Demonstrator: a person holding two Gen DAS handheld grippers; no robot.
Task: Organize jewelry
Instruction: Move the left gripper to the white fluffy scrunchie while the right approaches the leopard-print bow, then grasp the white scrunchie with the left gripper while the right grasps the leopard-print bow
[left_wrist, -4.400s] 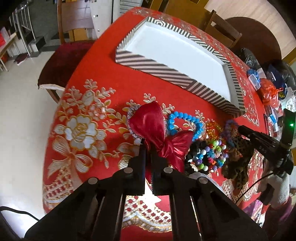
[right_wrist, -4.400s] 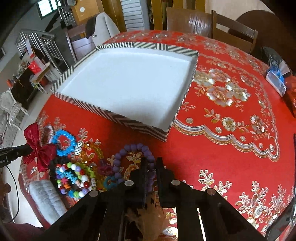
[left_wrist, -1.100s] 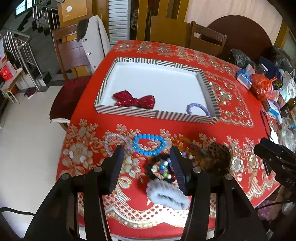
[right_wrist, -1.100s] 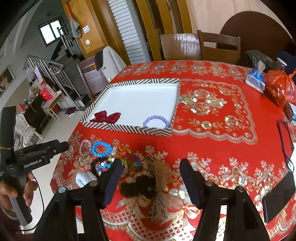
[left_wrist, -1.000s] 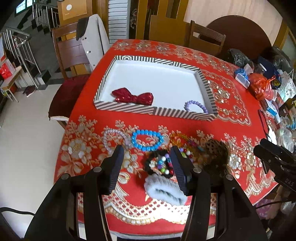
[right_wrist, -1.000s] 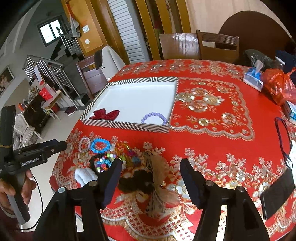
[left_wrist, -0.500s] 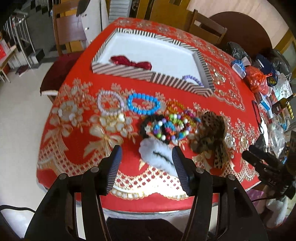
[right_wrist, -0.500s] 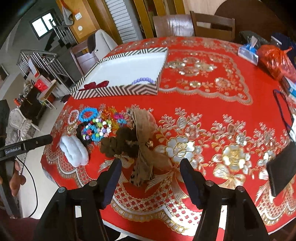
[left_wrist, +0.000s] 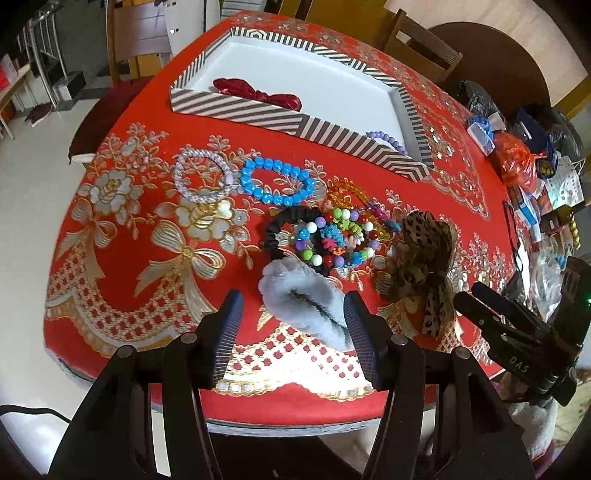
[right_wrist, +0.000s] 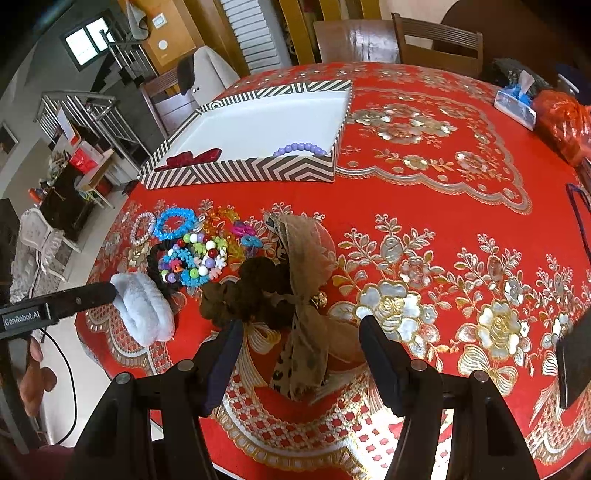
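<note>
A striped tray (left_wrist: 291, 125) (right_wrist: 240, 173) on the red table holds a red bow (left_wrist: 258, 94) and a purple bead bracelet (left_wrist: 388, 139) (right_wrist: 299, 148). In front of it lie a clear bracelet (left_wrist: 201, 177), a blue bracelet (left_wrist: 277, 184), a black scrunchie with coloured beads (left_wrist: 325, 240) (right_wrist: 192, 262), a white fluffy scrunchie (left_wrist: 303, 295) (right_wrist: 144, 310) and a leopard bow (left_wrist: 424, 258) (right_wrist: 295, 288). My left gripper (left_wrist: 291, 314) is open, its jaws either side of the white scrunchie. My right gripper (right_wrist: 299, 339) is open around the leopard bow's near end.
Tissue pack (right_wrist: 515, 103), orange bag (right_wrist: 561, 118) and clutter (left_wrist: 535, 184) sit at the table's far right. A dark phone (right_wrist: 572, 362) lies at the right edge. Chairs (right_wrist: 399, 40) stand behind the table.
Both grippers have come down and closer to the loose items; the left now brackets the white scrunchie, the right brackets the leopard bow. Since 4.4 s ago, red bow and purple bracelet went into the tray.
</note>
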